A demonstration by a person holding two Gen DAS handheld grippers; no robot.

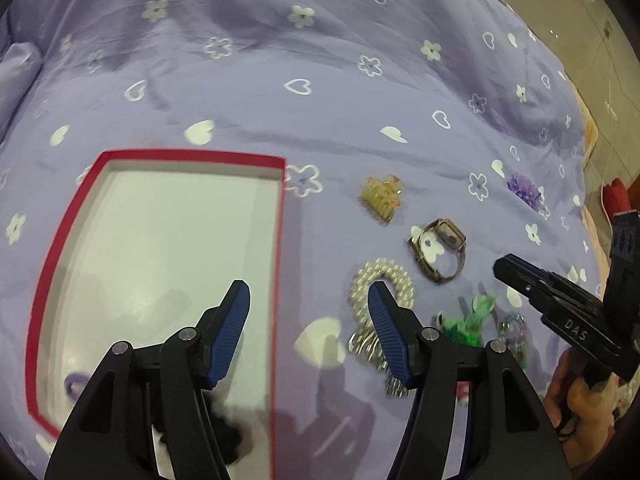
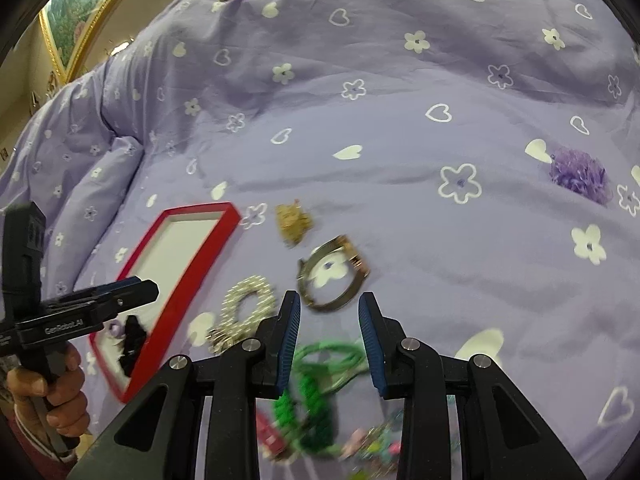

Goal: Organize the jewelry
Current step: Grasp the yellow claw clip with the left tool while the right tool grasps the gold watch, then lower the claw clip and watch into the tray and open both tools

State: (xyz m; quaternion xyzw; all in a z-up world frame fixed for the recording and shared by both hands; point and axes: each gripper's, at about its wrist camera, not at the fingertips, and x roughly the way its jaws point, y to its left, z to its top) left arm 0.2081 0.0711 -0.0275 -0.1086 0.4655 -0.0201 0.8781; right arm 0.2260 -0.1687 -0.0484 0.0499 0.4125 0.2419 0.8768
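- Green cord bracelet [image 2: 316,396] lies nearest my right gripper [image 2: 330,344], bunched on the bedspread [image 2: 400,128] right under its fingers; the jaws stand wide and hold nothing.
- It looks soft, light and floppy, so I judge a pinch across the braided part would hold better than one on a loose loop.
- My left gripper [image 1: 308,336] hangs over the right edge of the red-rimmed box [image 1: 280,240], also spread wide and empty, one finger above the white floor of the box, the other above the pearl bracelet [image 1: 382,284].
- In the box's near end I see a black fuzzy piece [image 2: 132,340] and a small purple ring-shaped thing [image 1: 74,384]; I cannot tell what either is exactly.
- The remaining jewelry lies on the bedspread to the right of the box: the pearl bracelet with a metal clasp end, the gold claw clip [image 1: 380,198] beyond it, the watch [image 1: 438,250] standing on its band, and a purple flower piece [image 2: 580,176] well apart toward the far right.
- The watch is probably the heaviest and its metal slippery; I would take it by the band, not the glass face.
- Pearls look hard and rounded, likely to roll between the pads, so gripping near the clasp seems safer.
- Some colourful small pieces at the bottom of the right view are too blurred to name.
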